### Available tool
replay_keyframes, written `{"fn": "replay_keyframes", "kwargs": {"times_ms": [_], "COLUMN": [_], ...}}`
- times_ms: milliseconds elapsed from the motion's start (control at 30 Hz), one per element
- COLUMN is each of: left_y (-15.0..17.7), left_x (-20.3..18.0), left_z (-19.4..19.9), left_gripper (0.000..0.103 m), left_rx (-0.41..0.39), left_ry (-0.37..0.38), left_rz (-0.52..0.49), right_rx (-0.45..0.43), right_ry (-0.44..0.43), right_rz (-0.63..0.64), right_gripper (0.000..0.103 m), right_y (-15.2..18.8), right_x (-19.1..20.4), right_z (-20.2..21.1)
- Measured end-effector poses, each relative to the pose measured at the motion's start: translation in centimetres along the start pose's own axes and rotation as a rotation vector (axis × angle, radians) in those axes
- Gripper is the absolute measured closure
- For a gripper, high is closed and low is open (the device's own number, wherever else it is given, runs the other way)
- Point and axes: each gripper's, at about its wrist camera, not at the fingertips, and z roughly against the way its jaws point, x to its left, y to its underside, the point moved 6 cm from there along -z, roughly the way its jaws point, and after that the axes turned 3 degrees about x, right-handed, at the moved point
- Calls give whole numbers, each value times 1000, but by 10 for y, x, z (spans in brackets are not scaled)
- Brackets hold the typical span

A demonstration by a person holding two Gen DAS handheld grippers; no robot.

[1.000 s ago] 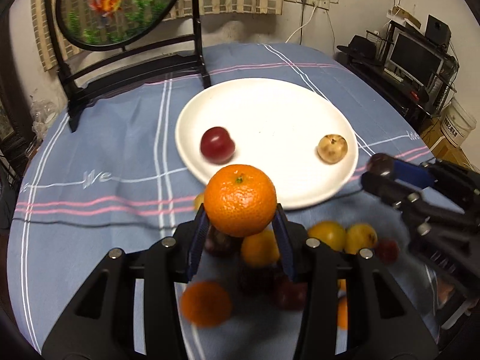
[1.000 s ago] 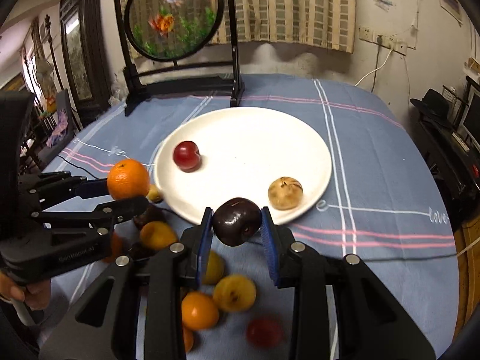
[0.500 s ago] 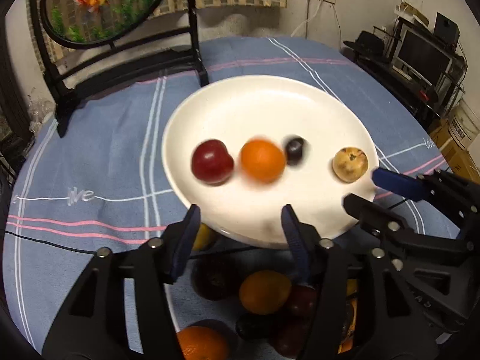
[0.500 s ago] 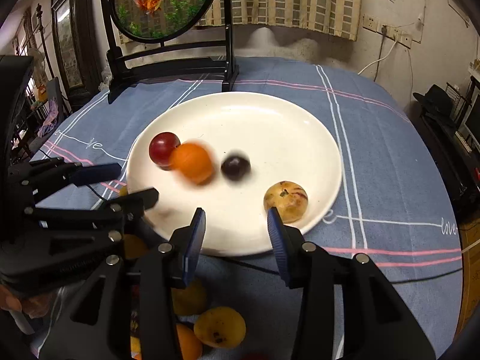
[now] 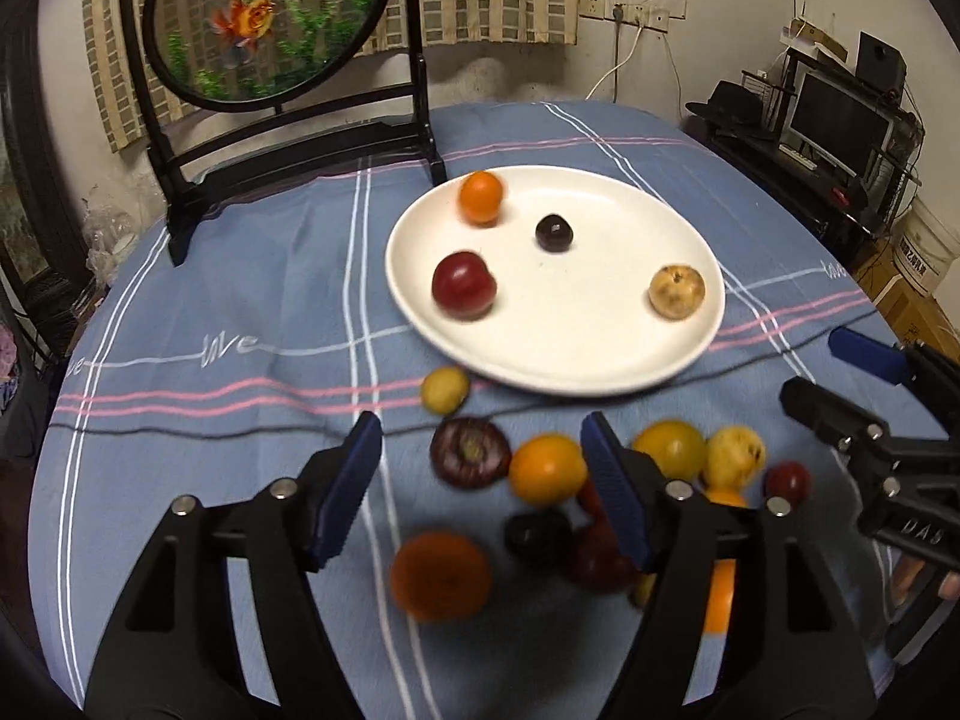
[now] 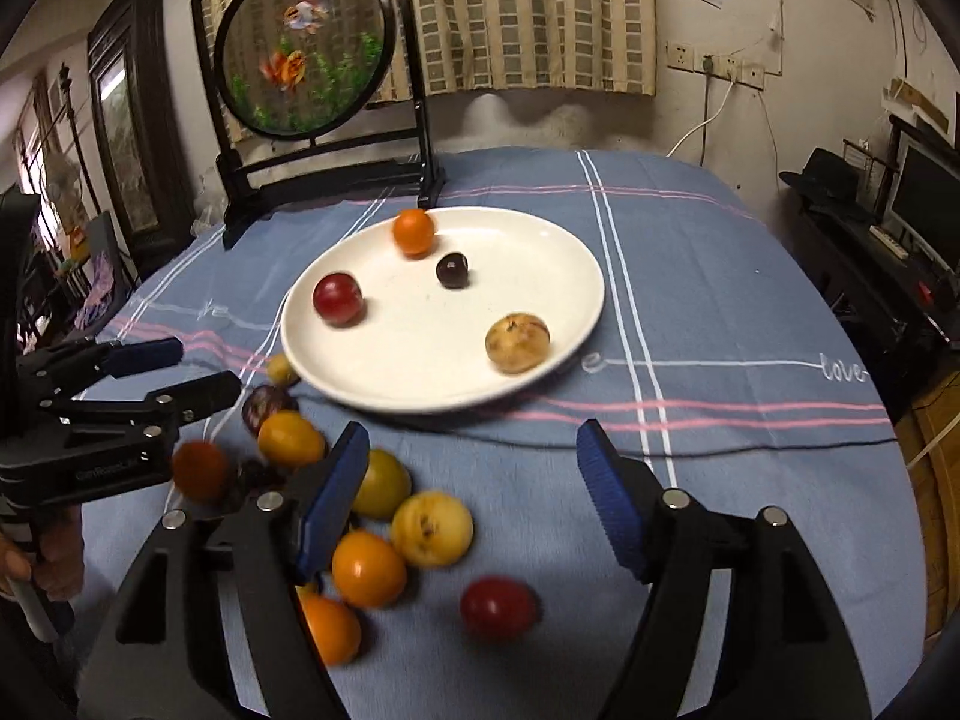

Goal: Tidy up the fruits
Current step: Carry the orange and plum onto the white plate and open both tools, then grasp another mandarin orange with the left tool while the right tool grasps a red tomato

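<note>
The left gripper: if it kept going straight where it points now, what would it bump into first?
Probably the dark purple fruit lying on the tablecloth between the left gripper's open jaws, though depth is hard to judge.

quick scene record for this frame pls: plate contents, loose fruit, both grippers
plate: white plate on blue checked tablecloth
on plate: orange, dark plum, red plum, tan spotted fruit
loose fruit: pile of orange, yellow, red and dark pieces on the cloth near the plate's front edge
left gripper: open, nothing held, jaws just opened
right gripper: open, nothing held, jaws just opened
background: fish screen behind plate
</note>
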Motion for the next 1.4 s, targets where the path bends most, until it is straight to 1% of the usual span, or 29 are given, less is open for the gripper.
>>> {"fn": "replay_keyframes", "kwargs": {"times_ms": [100, 267, 367, 400, 433, 467, 500, 567, 800, 833, 867, 900, 933, 1000, 1133, 1200, 1233, 1267, 1300, 1333, 1400], "left_y": [16, 41, 55, 59, 63, 66, 69, 73, 74, 73, 73, 73, 74, 74, 74, 75, 75, 75, 75, 76, 75], "left_x": [7, 19, 23, 24, 24, 25, 25, 26, 25, 24, 23, 23, 22, 21, 19, 19, 19, 20, 19, 19, 20], "left_z": [6, 10, 9, 8, 7, 5, 4, 0, -13, -16, -18, -22, -26, -30, -29, -28, -28, -28, -28, -28, -28], "left_gripper": [29, 29, 28, 28, 28, 28, 28, 28, 30, 32, 39, 52, 60, 62, 62, 62, 62, 62, 62, 62, 62], "left_rx": [10, 40, 62, 69, 77, 85, 92, 103, 133, 137, 141, 153, 166, 168, 162, 163, 163, 163, 162, 162, 161], "left_ry": [3, 4, 2, 3, 4, 4, 3, 2, 6, 6, 5, 9, 14, 11, -8, -6, -3, -2, -2, -1, 2], "left_rz": [15, 45, 51, 53, 55, 56, 56, 58, 58, 55, 54, 53, 55, 54, 42, 48, 52, 53, 53, 53, 55], "right_rx": [0, -3, 14, 27, 34, 40, 32, 29, 69, 76, 85, 93, 101, 116, 138, 146, 152, 161, 178, 203, 223], "right_ry": [10, 20, 10, 5, 6, 16, 20, 14, 46, 52, 59, 65, 70, 77, 104, 127, 136, 139, 141, 145, 149], "right_rz": [1, 7, -9, -17, -22, -36, -47, -56, -65, -65, -65, -64, -64, -62, -29, -9, 7, 15, 23, 27, 35], "right_gripper": [31, 31, 30, 25, 11, 5, 3, 3, 3, 3, 3, 3, 3, 3, 3, 4, 11, 16, 26, 29, 33], "right_y": [11, 29, 41, 46, 48, 51, 53, 56, 66, 68, 70, 71, 73, 75, 75, 74, 73, 73, 74, 75, 75], "right_x": [1, 3, 3, 2, 2, 0, -2, -3, -11, -13, -15, -16, -17, -19, -19, -19, -18, -18, -17, -18, -17], "right_z": [12, 25, 28, 27, 28, 28, 30, 33, 30, 28, 26, 24, 22, 19, 11, 6, 2, -2, -6, -14, -22]}}
